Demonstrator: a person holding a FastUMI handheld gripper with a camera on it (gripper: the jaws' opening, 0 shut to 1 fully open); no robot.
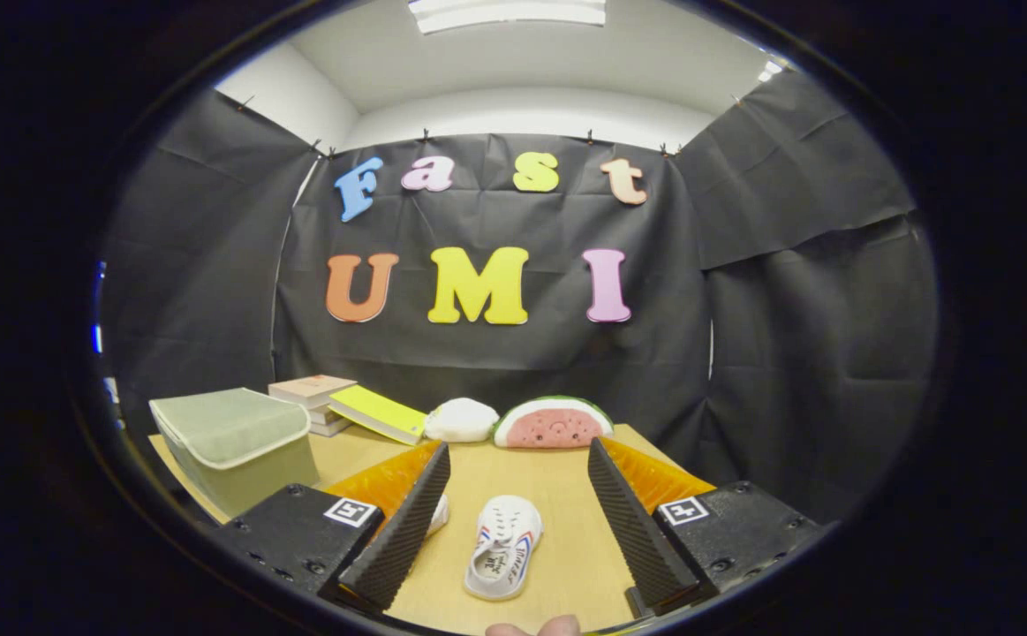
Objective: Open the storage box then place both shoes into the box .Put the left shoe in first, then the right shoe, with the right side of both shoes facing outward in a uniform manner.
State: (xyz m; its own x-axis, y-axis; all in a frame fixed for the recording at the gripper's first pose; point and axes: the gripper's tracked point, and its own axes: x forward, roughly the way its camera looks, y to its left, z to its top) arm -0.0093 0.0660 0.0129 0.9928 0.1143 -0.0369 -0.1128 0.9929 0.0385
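A small white shoe [504,548] with red and blue stripes lies on the wooden table [557,521], between my two fingers and a little toward the left one. A second white shoe [439,515] peeks out from behind the left finger, mostly hidden. The pale green fabric storage box [235,442] stands to the left beyond the left finger, with its lid down. My gripper [513,508] hovers above the table, open wide, with nothing pressed between its fingers.
At the back of the table lie a stack of books [314,399] with a yellow book [378,413] leaning on it, a white plush [461,420] and a watermelon-slice plush [553,424]. A fingertip [535,628] of a person's hand shows just below the fingers.
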